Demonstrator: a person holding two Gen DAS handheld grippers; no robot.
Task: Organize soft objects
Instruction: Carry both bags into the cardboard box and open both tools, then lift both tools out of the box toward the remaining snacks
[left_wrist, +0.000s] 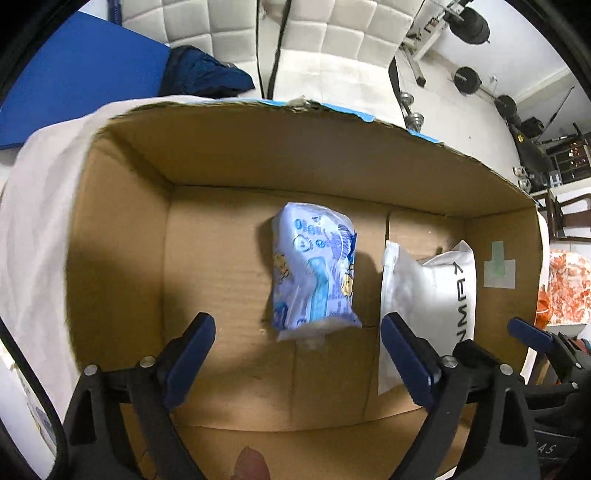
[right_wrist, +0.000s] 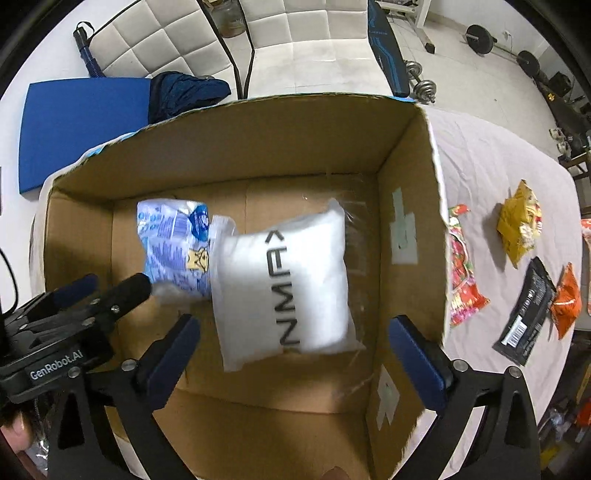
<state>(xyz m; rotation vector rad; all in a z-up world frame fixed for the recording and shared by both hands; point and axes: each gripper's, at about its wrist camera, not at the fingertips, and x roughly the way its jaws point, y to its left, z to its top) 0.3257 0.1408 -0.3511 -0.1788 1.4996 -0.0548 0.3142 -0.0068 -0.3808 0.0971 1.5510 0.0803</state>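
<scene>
An open cardboard box (left_wrist: 122, 229) (right_wrist: 406, 206) holds a blue-and-white printed soft pack (left_wrist: 314, 273) (right_wrist: 173, 247) and a white pillow-like bag with black letters (left_wrist: 436, 295) (right_wrist: 284, 288). The two lie side by side on the box floor, the white bag overlapping the pack's edge. My left gripper (left_wrist: 297, 363) is open and empty above the box, near the blue pack. My right gripper (right_wrist: 293, 363) is open and empty above the white bag. The left gripper also shows in the right wrist view (right_wrist: 110, 291).
Several snack packets lie on the grey cloth right of the box: red (right_wrist: 461, 273), yellow (right_wrist: 519, 221), black (right_wrist: 524, 314), orange (right_wrist: 565, 301). A blue mat (right_wrist: 81, 125), dark blue cloth (right_wrist: 184, 94) and dumbbells (right_wrist: 421, 79) are on the floor behind.
</scene>
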